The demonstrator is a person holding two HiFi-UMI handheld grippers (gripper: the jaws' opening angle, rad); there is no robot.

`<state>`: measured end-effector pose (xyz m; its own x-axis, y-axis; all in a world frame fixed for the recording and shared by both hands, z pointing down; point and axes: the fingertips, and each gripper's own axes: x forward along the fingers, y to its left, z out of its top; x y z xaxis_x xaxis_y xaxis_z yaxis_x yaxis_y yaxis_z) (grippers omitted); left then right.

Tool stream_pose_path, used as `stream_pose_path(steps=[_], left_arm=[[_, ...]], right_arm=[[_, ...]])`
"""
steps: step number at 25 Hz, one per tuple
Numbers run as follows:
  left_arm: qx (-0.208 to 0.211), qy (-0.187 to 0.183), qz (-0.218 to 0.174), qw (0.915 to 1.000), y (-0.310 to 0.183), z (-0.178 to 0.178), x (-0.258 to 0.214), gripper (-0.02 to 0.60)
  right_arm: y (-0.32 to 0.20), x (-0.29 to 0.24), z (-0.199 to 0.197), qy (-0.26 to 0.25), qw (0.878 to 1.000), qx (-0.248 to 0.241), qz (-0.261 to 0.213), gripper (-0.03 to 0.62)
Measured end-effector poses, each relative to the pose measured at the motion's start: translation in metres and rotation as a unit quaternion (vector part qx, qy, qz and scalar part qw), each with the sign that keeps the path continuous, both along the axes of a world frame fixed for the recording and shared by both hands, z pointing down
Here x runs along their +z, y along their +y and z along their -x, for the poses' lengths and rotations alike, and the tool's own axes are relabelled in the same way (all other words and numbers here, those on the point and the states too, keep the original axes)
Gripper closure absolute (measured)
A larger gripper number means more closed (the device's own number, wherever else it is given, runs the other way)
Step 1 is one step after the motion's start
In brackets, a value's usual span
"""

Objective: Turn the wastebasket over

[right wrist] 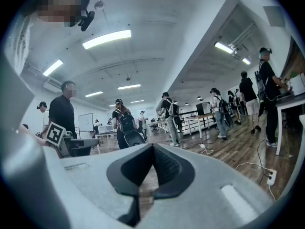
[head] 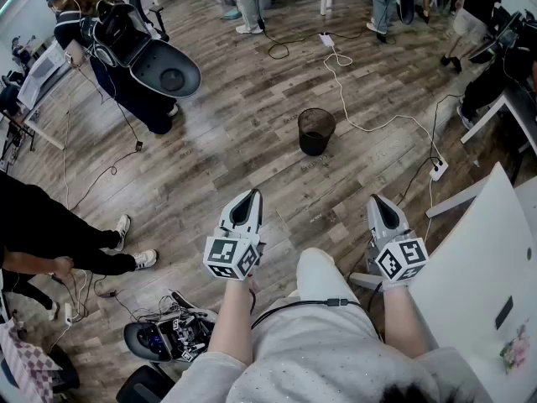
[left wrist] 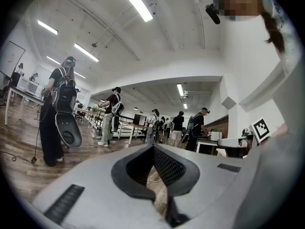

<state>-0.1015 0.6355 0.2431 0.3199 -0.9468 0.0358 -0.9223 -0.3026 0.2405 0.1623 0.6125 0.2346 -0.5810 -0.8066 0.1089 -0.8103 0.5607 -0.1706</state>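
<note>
The black round mesh wastebasket (head: 316,131) is standing out on the grey-brown wood plank floor (head: 218,154), apparently upright with its open mouth facing up, so none of the turning-over is showing as done. A white power cable (head: 369,126) is snaking past just to its right. Well apart from it, close to the person's body, the left gripper (head: 249,196) and right gripper (head: 379,201) are pointing about level, both with jaws pressed together on nothing. I'm judging everything as lying ahead: approaching, taking the rim, flipping it.
</note>
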Motion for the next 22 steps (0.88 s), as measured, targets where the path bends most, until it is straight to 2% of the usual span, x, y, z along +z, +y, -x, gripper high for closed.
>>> stream_pose_path(steps=[5,11,18,21,22], left_arm=[[-0.011,0.003,0.008,0.9999,-0.006,0.011,0.008,0.583],[-0.020,0.001,0.014,0.9997,-0.036,0.020,0.020,0.583],[-0.024,-0.003,0.023,0.9994,-0.106,0.041,0.026,0.583],[-0.013,-0.008,0.035,0.9993,-0.142,0.039,0.037,0.583],[-0.010,-0.008,0.040,0.9991,-0.154,0.039,0.040,0.583]], right_arm=[[-0.003,0.007,0.003,0.001,1.000,0.003,0.006,0.597],[-0.040,0.021,0.000,-0.005,1.000,0.005,0.017,0.595],[-0.120,0.038,0.011,-0.020,0.999,0.019,0.028,0.595],[-0.152,0.052,0.016,-0.022,0.999,0.019,0.041,0.593],[-0.163,0.055,0.018,-0.023,0.999,0.019,0.045,0.564]])
